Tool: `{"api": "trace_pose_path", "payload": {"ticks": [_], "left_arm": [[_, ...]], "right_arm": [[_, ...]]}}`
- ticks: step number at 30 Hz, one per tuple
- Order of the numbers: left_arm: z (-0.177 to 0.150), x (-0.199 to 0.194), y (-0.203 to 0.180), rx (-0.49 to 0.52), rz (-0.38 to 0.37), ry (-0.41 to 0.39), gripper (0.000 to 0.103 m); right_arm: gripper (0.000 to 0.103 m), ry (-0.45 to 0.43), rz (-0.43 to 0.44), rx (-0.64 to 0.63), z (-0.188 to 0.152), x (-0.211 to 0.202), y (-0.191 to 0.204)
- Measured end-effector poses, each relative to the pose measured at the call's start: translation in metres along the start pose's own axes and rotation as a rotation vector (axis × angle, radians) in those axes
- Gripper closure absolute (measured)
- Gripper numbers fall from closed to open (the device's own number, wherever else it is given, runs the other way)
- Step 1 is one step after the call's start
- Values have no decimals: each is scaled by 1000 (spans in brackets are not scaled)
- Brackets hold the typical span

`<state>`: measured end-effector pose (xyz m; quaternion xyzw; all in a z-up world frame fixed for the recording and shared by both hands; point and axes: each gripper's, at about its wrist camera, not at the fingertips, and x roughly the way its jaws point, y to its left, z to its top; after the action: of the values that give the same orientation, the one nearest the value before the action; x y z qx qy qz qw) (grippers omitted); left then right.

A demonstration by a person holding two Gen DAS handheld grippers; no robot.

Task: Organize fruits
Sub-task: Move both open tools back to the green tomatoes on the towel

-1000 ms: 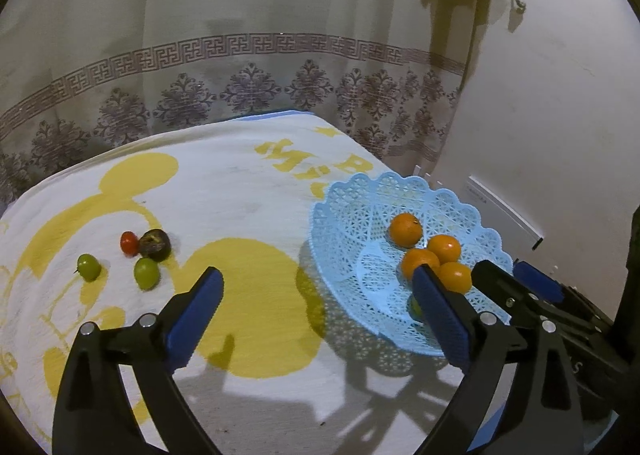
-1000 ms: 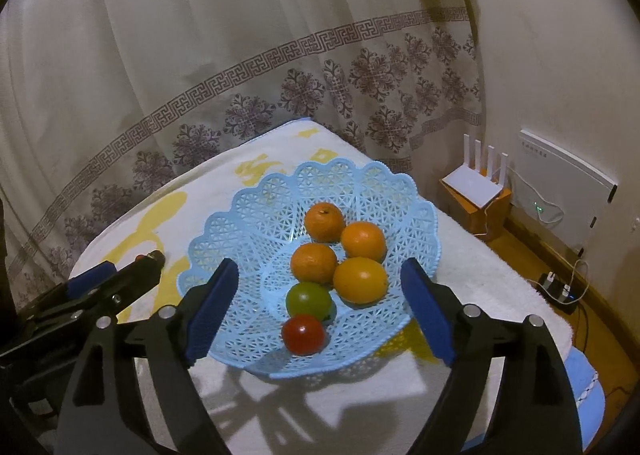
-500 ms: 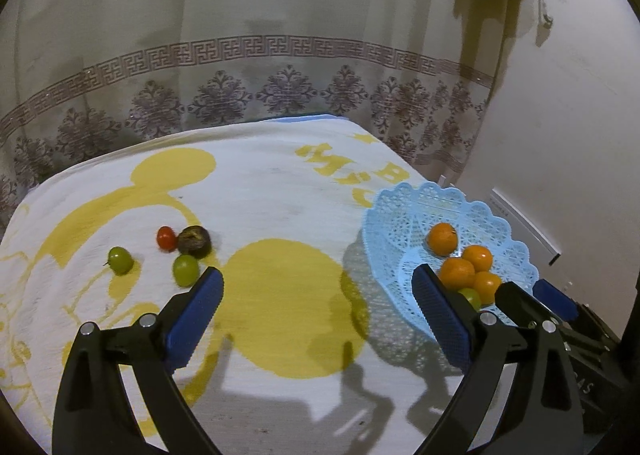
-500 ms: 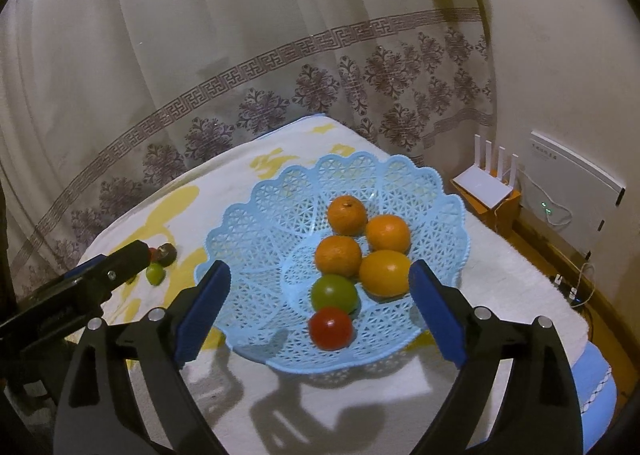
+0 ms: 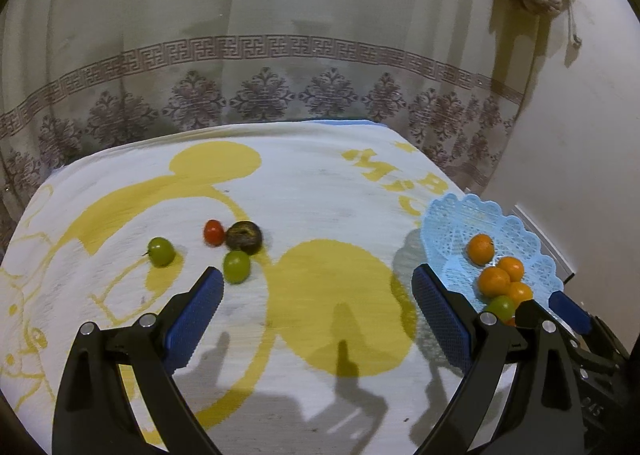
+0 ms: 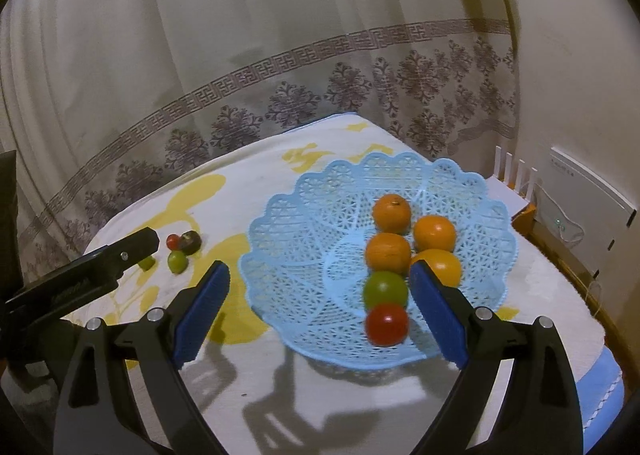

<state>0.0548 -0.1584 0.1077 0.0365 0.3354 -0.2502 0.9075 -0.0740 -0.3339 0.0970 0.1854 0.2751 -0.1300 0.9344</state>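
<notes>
My right claw [image 6: 318,305] stands spread wide with nothing between its blue pads; its jaws have just been opening. It hangs over the near rim of the basket [image 6: 280,223], the right pad in front of one orange. My left claw [image 5: 316,313] is spread just as wide and empty, poised above the yellow-printed towel [image 5: 320,191] that covers the desk.

I take the basket as my landmark. Inside it, in the right view, four oranges [image 6: 392,213] sit in a tight cluster toward the far right side of the bowl. Just nearer than them lies a green fruit [image 6: 385,289], and touching it on the near side a red tomato [image 6: 386,323]. From the left view the basket [image 5: 452,215] lies to the right of my left claw, near the towel's right edge.

Well to the left of the basket, out on the towel, four loose pieces lie grouped: a dark fruit [image 5: 244,237], a small red one [image 5: 213,232] touching its left side, a green one [image 5: 236,266] just in front of it, and another green one [image 5: 161,251] a little further left, apart from the rest. My left claw's left pad ends just short of the nearer green one.

Behind the basket hangs a patterned curtain [image 6: 240,55].
</notes>
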Motion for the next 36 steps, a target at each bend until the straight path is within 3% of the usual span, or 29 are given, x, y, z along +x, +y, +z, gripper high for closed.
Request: {"api": "trace_pose_path", "payload": {"ticks": [19,36], "left_arm": [[-1,-1,76,-106,135,0,9],[-8,44,118,-76,251,61,10]], "right_arm": [[10,29,80,-122,-4,19,55],[10,68,140,-252,-12,46,104]]}}
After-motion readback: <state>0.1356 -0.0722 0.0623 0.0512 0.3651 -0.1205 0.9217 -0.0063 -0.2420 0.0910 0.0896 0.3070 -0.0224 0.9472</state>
